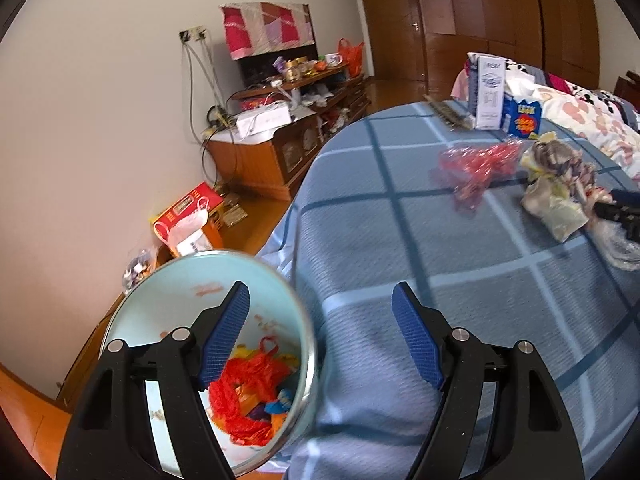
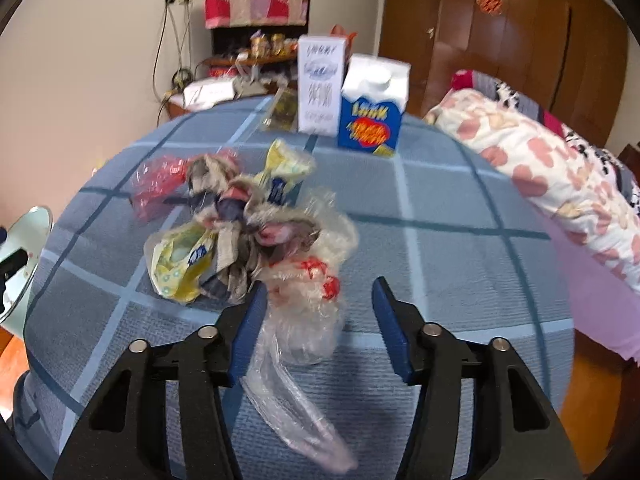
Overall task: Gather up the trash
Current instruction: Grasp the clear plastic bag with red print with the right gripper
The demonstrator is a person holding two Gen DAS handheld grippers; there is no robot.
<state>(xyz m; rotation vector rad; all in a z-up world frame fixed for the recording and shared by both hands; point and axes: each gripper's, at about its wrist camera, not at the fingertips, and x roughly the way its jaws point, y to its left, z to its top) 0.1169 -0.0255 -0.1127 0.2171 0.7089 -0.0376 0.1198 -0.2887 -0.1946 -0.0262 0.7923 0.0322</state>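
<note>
A light-blue trash bin (image 1: 276,292) stands beside the bed at lower left, holding red netting (image 1: 248,388) and wrappers. My left gripper (image 1: 320,336) is open and empty, its left finger over the bin's mouth. On the blue checked bedspread (image 2: 440,256) lie a red wrapper (image 2: 154,186), a crumpled yellow and grey wrapper pile (image 2: 224,236) and a clear plastic bag (image 2: 308,308). My right gripper (image 2: 318,320) is open around the clear bag's near end, without gripping it. The pile (image 1: 556,184) and the red wrapper (image 1: 476,168) also show in the left wrist view.
Two cartons, white (image 2: 322,84) and blue (image 2: 372,112), stand at the bed's far end. A pink-patterned quilt (image 2: 560,184) lies along the right. A cluttered wooden cabinet (image 1: 288,128) and a red box (image 1: 188,216) stand by the wall.
</note>
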